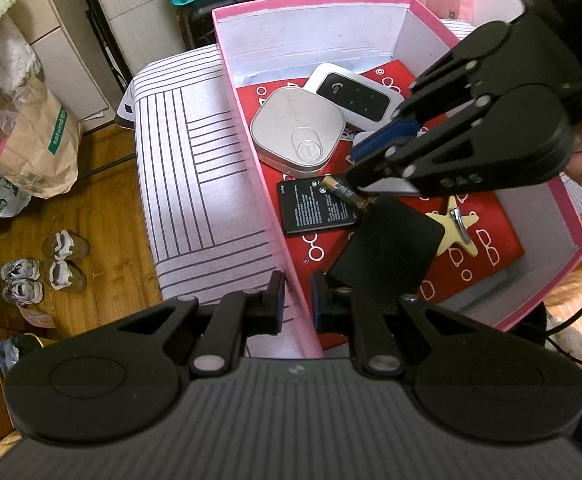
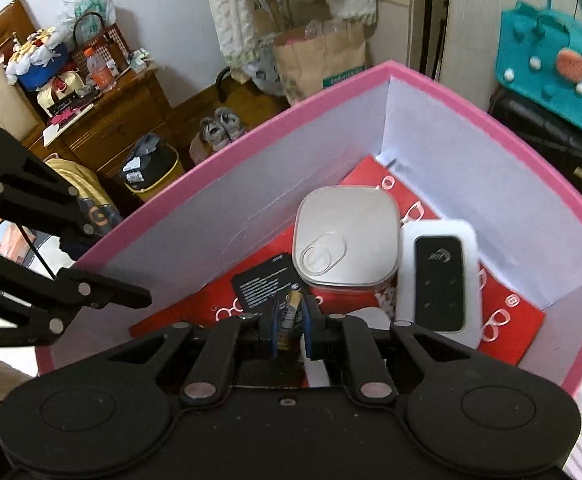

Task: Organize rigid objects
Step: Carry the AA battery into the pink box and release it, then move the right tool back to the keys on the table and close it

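Observation:
A pink box (image 1: pixel 251 132) lined with red printed paper (image 1: pixel 495 224) holds a silver tin (image 1: pixel 297 130), a white pocket router (image 1: pixel 353 94), a flat black battery pack (image 1: pixel 311 208), a black card case (image 1: pixel 387 248) and a star-shaped trinket (image 1: pixel 453 226). My left gripper (image 1: pixel 297 304) is shut on the box's near wall, one finger on each side. My right gripper (image 2: pixel 291 320) reaches down into the box. A gold and black AA battery (image 2: pixel 292 306) lies between its pads, tip resting on the battery pack (image 2: pixel 265 282), with a thin gap on either side.
The box sits on a white striped cushion (image 1: pixel 195 184). Shoes (image 1: pixel 51 268) and a brown paper bag (image 1: pixel 39 140) lie on the wooden floor to the left. A teal bag (image 2: pixel 551 68) rests on a black suitcase (image 2: pixel 547 148) behind the box.

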